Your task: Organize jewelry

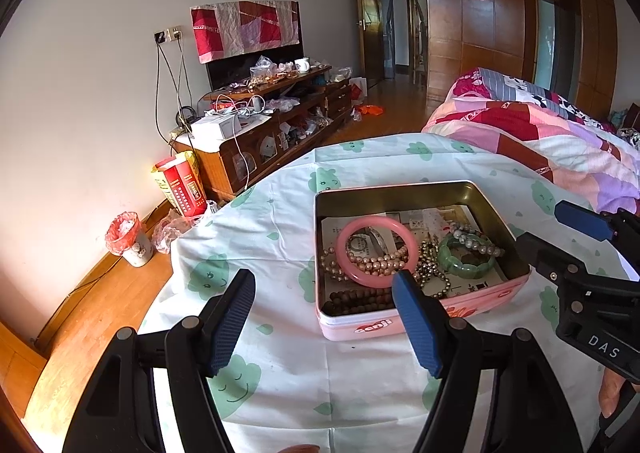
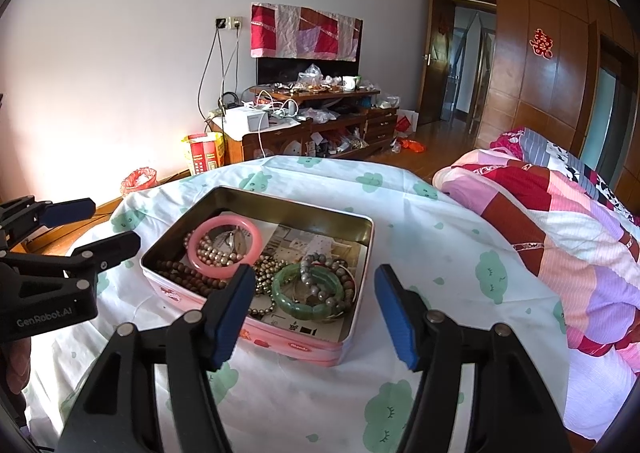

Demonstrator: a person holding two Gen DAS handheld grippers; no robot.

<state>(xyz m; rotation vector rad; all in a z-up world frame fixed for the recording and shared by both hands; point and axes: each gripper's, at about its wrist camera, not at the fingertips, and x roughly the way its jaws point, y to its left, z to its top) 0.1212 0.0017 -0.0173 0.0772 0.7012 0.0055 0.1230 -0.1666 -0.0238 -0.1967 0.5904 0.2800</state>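
Pink tin (image 1: 420, 317) seen open on the table (image 1: 280, 373), which is draped in a white cloth with green cloud faces. Jewelry lies inside on printed paper: pink bangle (image 1: 376, 253), pearl strand (image 1: 380, 263), green bangle (image 1: 466, 259), grey bead bracelet (image 1: 476, 239), brown wooden beads (image 1: 356, 299).

Left tool (image 1: 324, 317) is held wide open, nothing gripped; the tin's near left corner sits between and just beyond its blue pads, the right pad overlapping the pink bangle in view.

Right tool (image 2: 316, 311) is likewise spread wide and empty, the tin's near right part framed between its pads.

In the left wrist view the right tool (image 1: 560, 229) is shown beside the tin's right wall. In the right wrist view the left tool (image 2: 92, 225) is shown off the tin's left side, and the green bangle (image 2: 308, 293) is seen nearest.
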